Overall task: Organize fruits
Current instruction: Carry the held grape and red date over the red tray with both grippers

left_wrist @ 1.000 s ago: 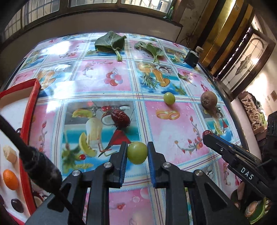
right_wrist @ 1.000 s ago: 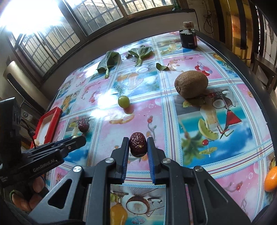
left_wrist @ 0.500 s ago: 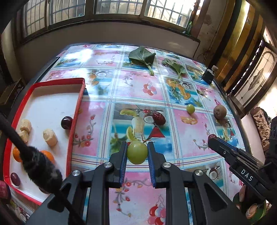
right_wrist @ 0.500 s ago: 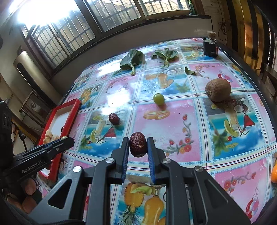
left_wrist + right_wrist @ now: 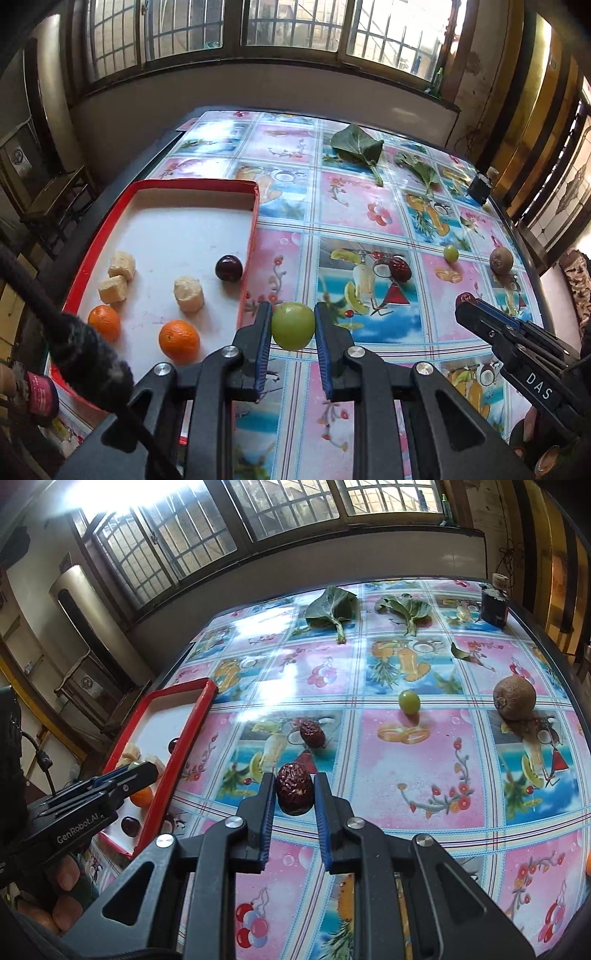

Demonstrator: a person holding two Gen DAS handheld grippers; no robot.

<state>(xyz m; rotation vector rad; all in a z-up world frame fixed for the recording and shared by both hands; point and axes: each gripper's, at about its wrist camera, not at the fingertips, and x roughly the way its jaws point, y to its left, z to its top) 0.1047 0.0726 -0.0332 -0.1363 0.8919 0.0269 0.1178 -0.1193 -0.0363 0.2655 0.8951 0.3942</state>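
My left gripper (image 5: pixel 292 325) is shut on a round green fruit (image 5: pixel 292 325) and holds it above the table, just right of the red tray (image 5: pixel 248 258). My right gripper (image 5: pixel 294 794) is shut on a wrinkled dark red date (image 5: pixel 294 793) above the table's middle. The tray holds two oranges (image 5: pixel 179 340), several pale fruit chunks (image 5: pixel 188 293) and a dark plum (image 5: pixel 229 268). On the table lie another date (image 5: pixel 312 733), a green grape (image 5: pixel 409 702) and a brown kiwi (image 5: pixel 514 698).
The table has a glossy fruit-print cloth (image 5: pixel 354 206). Two green leaves (image 5: pixel 356 147) and a dark jar (image 5: pixel 480 184) lie at the far side. The right gripper's body shows in the left wrist view (image 5: pixel 517 339). The left gripper's body shows over the tray's near end in the right wrist view (image 5: pixel 92 797).
Both grippers have risen and pulled back from the table with their fruits still held. The left gripper has swung left, so more of the red tray shows.
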